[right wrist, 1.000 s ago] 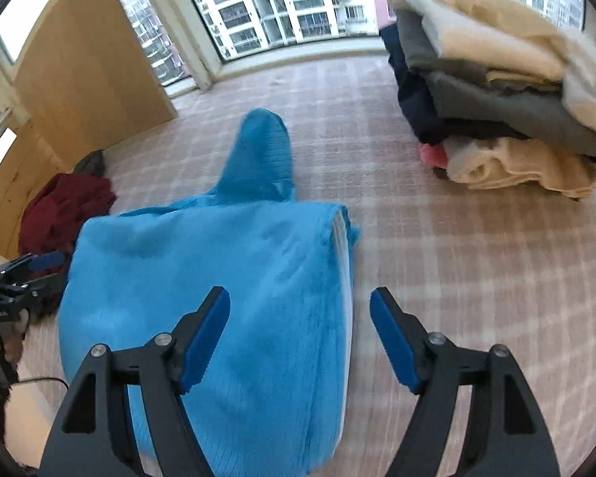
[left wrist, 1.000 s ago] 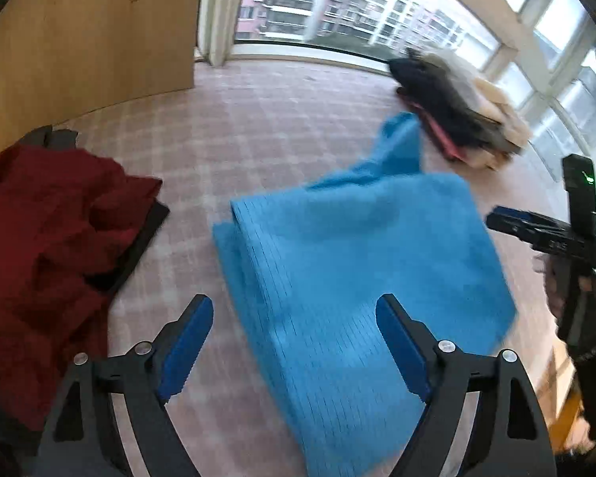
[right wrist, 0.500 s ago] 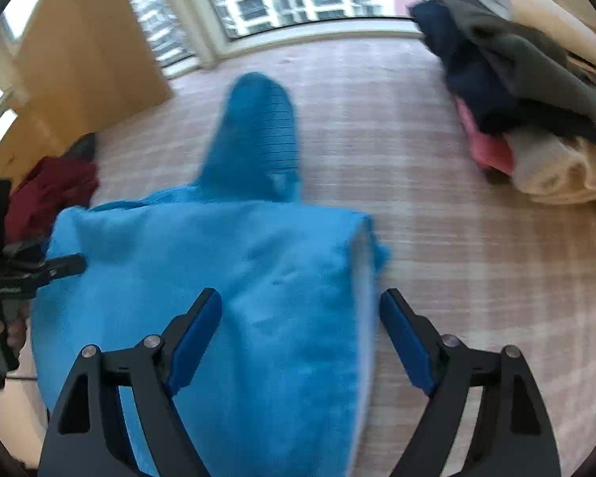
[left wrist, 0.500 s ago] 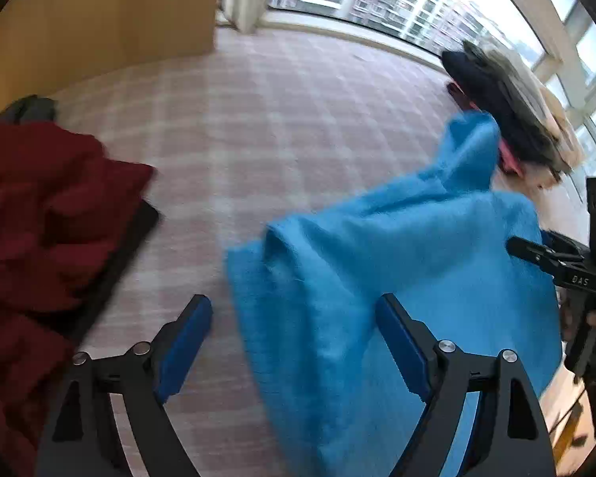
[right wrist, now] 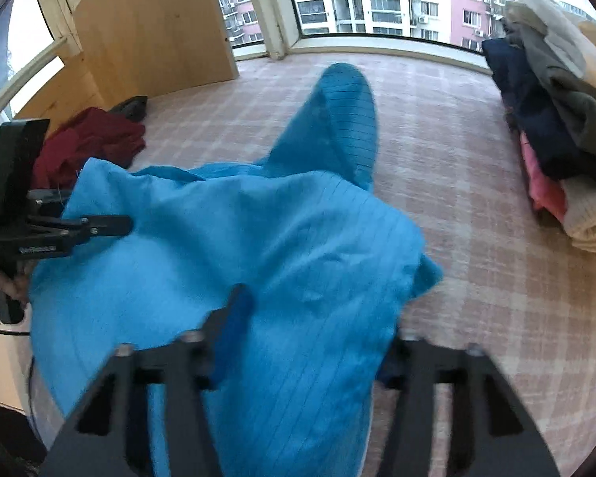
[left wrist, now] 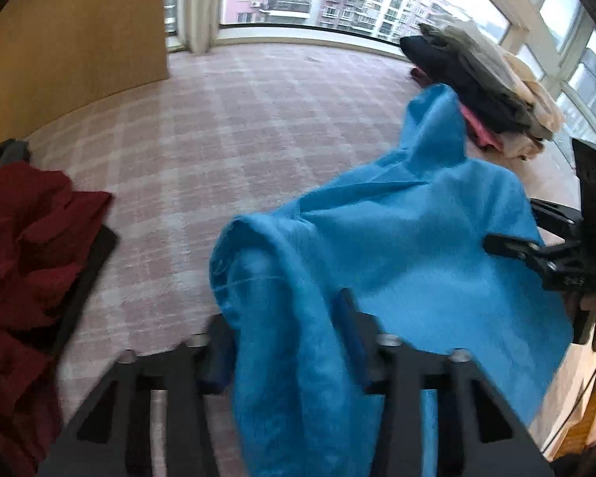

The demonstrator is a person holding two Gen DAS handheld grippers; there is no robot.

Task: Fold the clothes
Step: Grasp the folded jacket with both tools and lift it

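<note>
Blue garment (left wrist: pixel 397 246) bunched on the checked cloth (left wrist: pixel 226 127), running lengthways toward the window, left gripper (left wrist: pixel 286 338) and right gripper (right wrist: pixel 310 338) each straddling a near corner, apparently pinching fabric, though blur hides it.

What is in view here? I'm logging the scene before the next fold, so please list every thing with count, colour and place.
Blue garment: one, bright blue, middle of the checked surface, near edge bunched between both tools, one part stretching toward the window.
Red garment: one, dark red, crumpled at the left edge.
Dark item: one, grey-black, beside the red garment by the panel; what it is cannot be told.
Stack of clothes: one pile, navy, grey, cream and pink, at the right by the window.
Checked surface: one, pink-beige plaid, under everything.
Wooden panel: one, light wood, far left.
Windows: apartment blocks outside.
Left tool: black with blue pads, blue garment between its fingers.
Right tool: same, blue garment between its fingers.
</note>
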